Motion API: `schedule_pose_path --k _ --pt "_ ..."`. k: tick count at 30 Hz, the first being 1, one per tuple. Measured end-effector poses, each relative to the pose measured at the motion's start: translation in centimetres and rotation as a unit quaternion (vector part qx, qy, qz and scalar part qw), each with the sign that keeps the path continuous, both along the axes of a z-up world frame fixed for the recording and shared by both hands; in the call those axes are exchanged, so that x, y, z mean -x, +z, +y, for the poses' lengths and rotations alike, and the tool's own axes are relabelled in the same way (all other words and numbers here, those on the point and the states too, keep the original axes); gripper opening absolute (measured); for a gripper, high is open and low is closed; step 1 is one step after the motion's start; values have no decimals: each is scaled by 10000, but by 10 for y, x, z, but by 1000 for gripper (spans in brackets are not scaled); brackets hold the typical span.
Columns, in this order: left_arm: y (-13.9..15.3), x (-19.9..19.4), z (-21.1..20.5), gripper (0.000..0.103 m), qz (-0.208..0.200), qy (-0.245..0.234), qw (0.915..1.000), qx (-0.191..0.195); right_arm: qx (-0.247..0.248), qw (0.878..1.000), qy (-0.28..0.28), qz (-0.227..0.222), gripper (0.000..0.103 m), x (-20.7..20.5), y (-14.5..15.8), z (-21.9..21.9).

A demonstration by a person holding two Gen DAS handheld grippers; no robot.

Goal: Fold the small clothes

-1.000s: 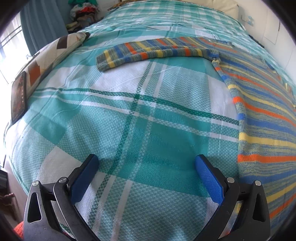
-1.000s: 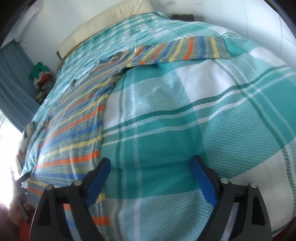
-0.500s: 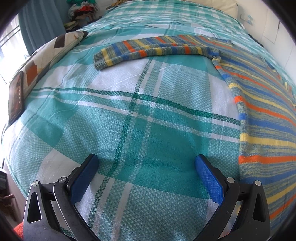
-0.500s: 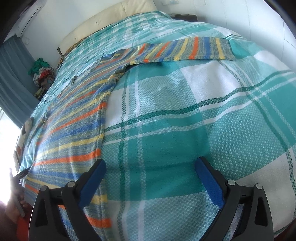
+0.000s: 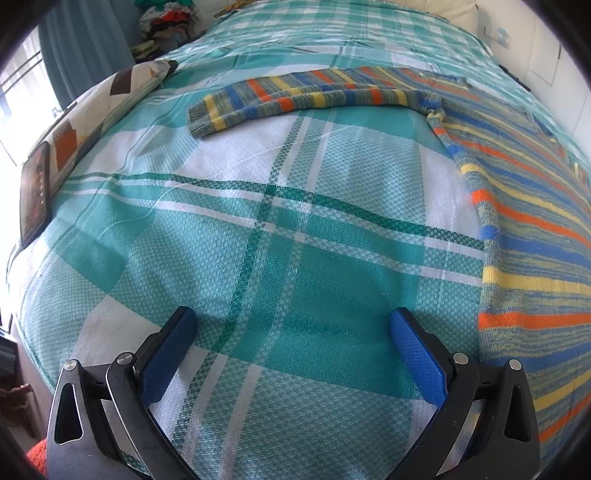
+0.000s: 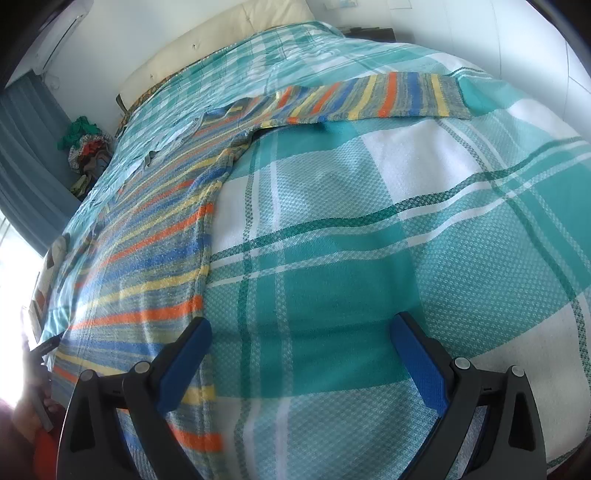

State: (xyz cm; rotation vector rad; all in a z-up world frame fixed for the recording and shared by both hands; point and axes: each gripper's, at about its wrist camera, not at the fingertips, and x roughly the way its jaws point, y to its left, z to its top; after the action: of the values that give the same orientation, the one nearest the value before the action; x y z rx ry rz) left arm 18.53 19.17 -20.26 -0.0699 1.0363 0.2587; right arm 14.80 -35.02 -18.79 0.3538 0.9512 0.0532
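A striped knit sweater (image 5: 535, 221) in blue, orange and yellow lies flat on the bed. In the left wrist view its body fills the right side and one sleeve (image 5: 295, 99) stretches left across the far part. In the right wrist view the body (image 6: 147, 266) lies at the left and the other sleeve (image 6: 388, 96) stretches right. My left gripper (image 5: 291, 328) is open and empty above bare bedspread, left of the sweater's side edge. My right gripper (image 6: 301, 332) is open and empty, its left finger (image 6: 184, 365) over the sweater's hem.
A teal and white plaid bedspread (image 5: 258, 221) covers the bed. A patterned pillow (image 5: 103, 103) and a dark tablet (image 5: 35, 195) lie at the bed's left edge. A pile of clothes (image 5: 166, 18) sits beyond the bed, by a blue curtain (image 6: 22, 155).
Both grippers have shifted slightly over the bed, staying open. The sweater lies as before.
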Motion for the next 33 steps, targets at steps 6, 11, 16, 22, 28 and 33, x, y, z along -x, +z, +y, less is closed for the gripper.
schedule_pose_path --k 6,11,16,22,28,33 --pt "0 0 -1 103 9 -2 10000 -14 90 10000 -18 37 99 -1 0 2" --pt "1 0 -1 103 6 15 10000 -17 204 9997 -15 106 100 -4 0 6" --pt "23 10 1 102 -496 -54 9979 424 -119 9996 4 272 89 -16 28 -12" --pt "41 8 -12 102 -988 -179 9940 436 -452 9928 -1091 -187 84 -62 76 -128" --pt "29 -3 -17 102 -749 -146 9965 352 -2114 9504 -2243 420 65 -98 33 -214" --pt "19 -7 -21 102 -575 -193 9978 268 -2440 9387 -2415 305 65 -112 18 -219"
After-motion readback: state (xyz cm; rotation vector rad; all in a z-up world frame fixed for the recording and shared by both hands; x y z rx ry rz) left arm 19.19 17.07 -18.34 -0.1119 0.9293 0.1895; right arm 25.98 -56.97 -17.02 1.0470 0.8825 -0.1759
